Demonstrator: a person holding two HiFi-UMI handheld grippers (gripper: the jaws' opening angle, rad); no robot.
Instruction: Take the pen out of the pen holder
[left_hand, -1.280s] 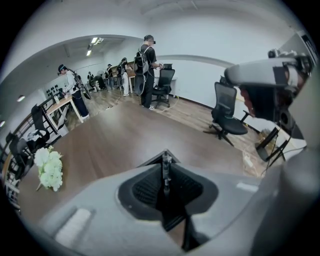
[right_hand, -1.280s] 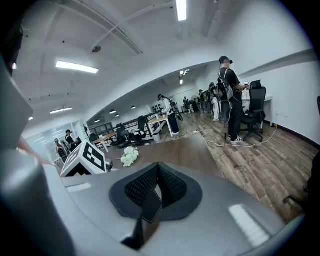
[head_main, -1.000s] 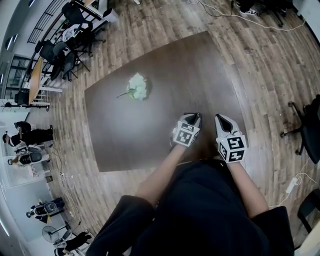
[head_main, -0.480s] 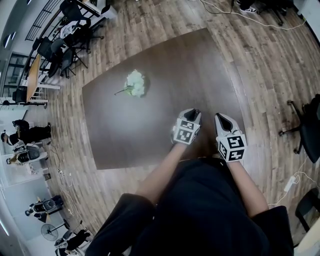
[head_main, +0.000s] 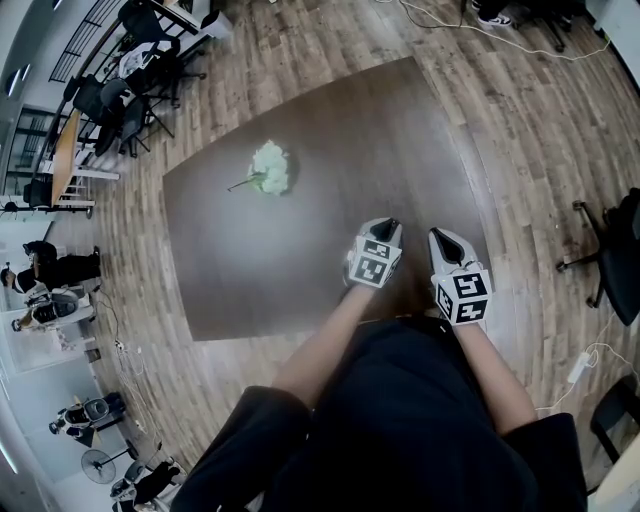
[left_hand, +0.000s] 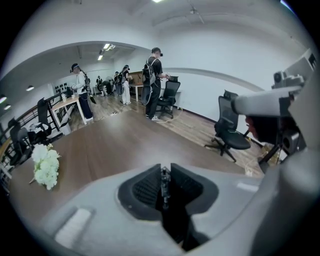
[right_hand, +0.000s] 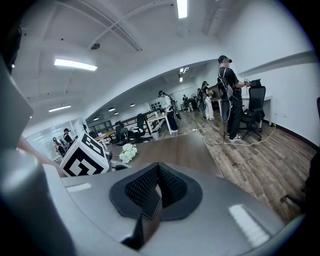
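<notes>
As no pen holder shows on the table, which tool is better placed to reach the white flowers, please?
Probably left: the left tool sits nearer the white flowers than the right tool, though its jaws pinch a thin object; the right's are together.

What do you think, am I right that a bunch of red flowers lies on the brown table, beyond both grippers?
Not quite: the head view shows the flowers are white, not red. They do lie on the brown table, beyond the left gripper and the right gripper.
</notes>
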